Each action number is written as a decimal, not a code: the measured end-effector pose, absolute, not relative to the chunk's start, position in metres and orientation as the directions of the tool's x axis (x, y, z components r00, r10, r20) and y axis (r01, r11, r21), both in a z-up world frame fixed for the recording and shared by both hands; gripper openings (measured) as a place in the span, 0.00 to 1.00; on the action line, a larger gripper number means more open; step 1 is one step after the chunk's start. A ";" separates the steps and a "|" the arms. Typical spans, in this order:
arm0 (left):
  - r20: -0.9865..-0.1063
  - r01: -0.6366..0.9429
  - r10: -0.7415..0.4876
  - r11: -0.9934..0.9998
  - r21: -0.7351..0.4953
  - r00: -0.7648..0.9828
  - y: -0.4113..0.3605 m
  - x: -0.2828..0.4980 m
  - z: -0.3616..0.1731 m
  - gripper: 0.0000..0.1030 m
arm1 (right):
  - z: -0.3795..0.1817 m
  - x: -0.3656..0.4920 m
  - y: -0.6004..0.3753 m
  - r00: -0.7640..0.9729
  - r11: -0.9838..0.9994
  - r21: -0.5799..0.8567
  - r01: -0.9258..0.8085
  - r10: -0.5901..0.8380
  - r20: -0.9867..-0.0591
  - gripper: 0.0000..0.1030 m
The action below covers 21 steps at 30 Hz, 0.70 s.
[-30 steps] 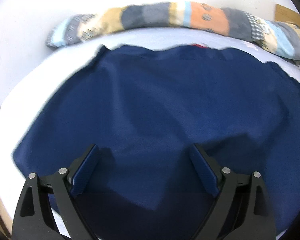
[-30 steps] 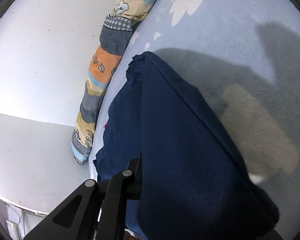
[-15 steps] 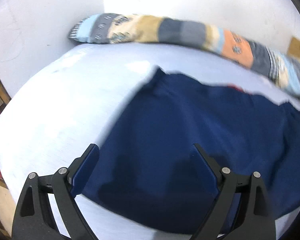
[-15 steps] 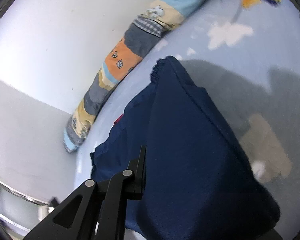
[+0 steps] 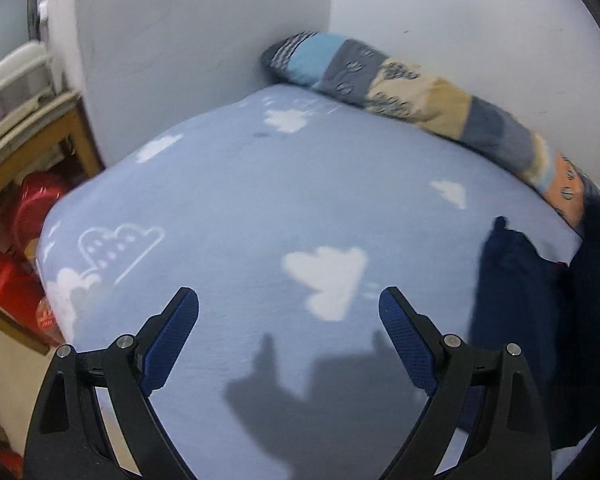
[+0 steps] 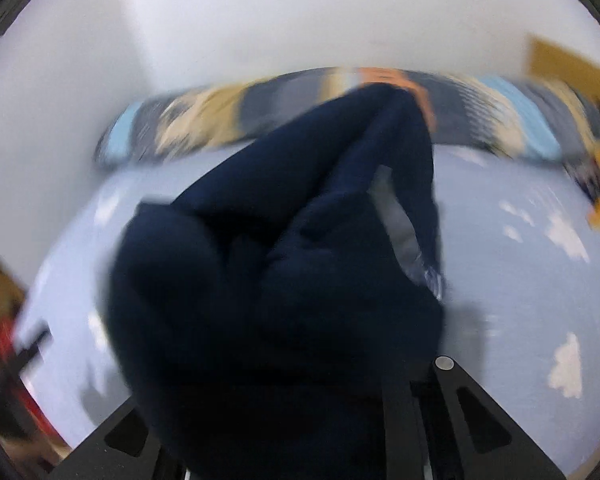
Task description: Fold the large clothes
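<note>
Navy cloth sits only at the far right edge of the left wrist view: the dark garment [image 5: 515, 304] lies bunched on the cloud-print sheet [image 5: 260, 200], well off to the right of the left gripper [image 5: 288, 308], whose blue-padded fingers [image 5: 172, 336] stand spread wide over bare sheet with nothing between them. Its heap runs roughly away from the camera toward the patchwork bolster [image 5: 419, 96] along the wall. From the right wrist view, blurred by motion, the same garment [image 6: 284, 288] fills the middle of the frame, draped over the right gripper [image 6: 300, 420] and trailing up and away toward the bolster [image 6: 228, 120]; the fingertips are buried under the fabric, so I cannot tell for certain how the jaws stand, though the way the cloth hangs suggests they pinch it. By my judgement the right hand is the nearer one by far, and the left would have to travel rightward to reach a free edge.
</note>
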State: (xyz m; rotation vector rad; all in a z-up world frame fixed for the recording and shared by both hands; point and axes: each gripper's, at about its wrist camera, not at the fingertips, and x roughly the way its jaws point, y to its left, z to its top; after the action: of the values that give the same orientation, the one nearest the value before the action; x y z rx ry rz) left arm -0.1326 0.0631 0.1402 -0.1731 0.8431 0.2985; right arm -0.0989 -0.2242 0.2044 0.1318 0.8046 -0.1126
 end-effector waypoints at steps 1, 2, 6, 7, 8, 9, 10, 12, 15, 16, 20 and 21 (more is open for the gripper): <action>-0.763 -0.332 0.183 0.942 -0.044 0.620 0.070 -0.131 0.136 0.90 | 0.191 -0.098 -0.188 0.682 0.995 0.010 0.096 -0.058 -0.729 0.19; -0.769 -0.336 0.177 0.940 -0.052 0.614 0.075 -0.134 0.133 0.90 | 0.179 -0.098 -0.161 0.674 0.998 -0.032 0.051 -0.058 -0.736 0.19; -0.781 -0.322 0.133 0.942 -0.092 0.610 0.084 -0.135 0.129 0.90 | 0.125 -0.105 -0.100 0.634 0.989 -0.144 -0.032 -0.091 -0.768 0.20; -0.779 -0.312 0.116 0.944 -0.107 0.617 0.085 -0.135 0.130 0.90 | 0.118 -0.107 -0.096 0.638 0.985 -0.172 -0.029 -0.114 -0.761 0.20; -0.776 -0.306 0.109 0.945 -0.112 0.621 0.086 -0.139 0.132 0.90 | 0.117 -0.107 -0.096 0.642 0.984 -0.174 -0.027 -0.117 -0.758 0.19; -0.773 -0.298 0.103 0.947 -0.115 0.626 0.086 -0.138 0.133 0.90 | 0.119 -0.106 -0.098 0.644 0.986 -0.167 -0.021 -0.115 -0.756 0.19; -0.770 -0.293 0.099 0.949 -0.118 0.631 0.085 -0.137 0.134 0.90 | 0.125 -0.104 -0.102 0.645 0.988 -0.153 -0.009 -0.111 -0.756 0.19; -0.770 -0.289 0.085 0.948 -0.132 0.632 0.090 -0.133 0.134 0.90 | 0.140 -0.102 -0.106 0.665 0.995 -0.099 0.025 -0.090 -0.742 0.19; -0.771 -0.286 0.054 0.943 -0.169 0.635 0.093 -0.130 0.134 0.90 | 0.157 -0.102 -0.107 0.703 0.994 -0.071 0.078 -0.105 -0.704 0.19; -0.770 -0.283 0.055 0.945 -0.166 0.635 0.092 -0.130 0.134 0.90 | 0.155 -0.099 -0.101 0.700 0.993 -0.088 0.076 -0.116 -0.704 0.19; -0.779 -0.275 0.045 0.947 -0.166 0.626 0.093 -0.128 0.131 0.90 | 0.119 -0.092 -0.075 0.637 0.980 -0.195 0.032 -0.170 -0.752 0.28; -0.779 -0.275 0.044 0.947 -0.167 0.626 0.093 -0.128 0.131 0.90 | 0.109 -0.092 -0.067 0.622 0.968 -0.249 0.010 -0.201 -0.756 0.28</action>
State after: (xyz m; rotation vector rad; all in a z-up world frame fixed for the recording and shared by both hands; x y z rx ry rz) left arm -0.1282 0.0933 0.1306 -0.2833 0.8787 0.1861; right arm -0.0922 -0.0670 0.1092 -0.2298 0.8927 -0.1225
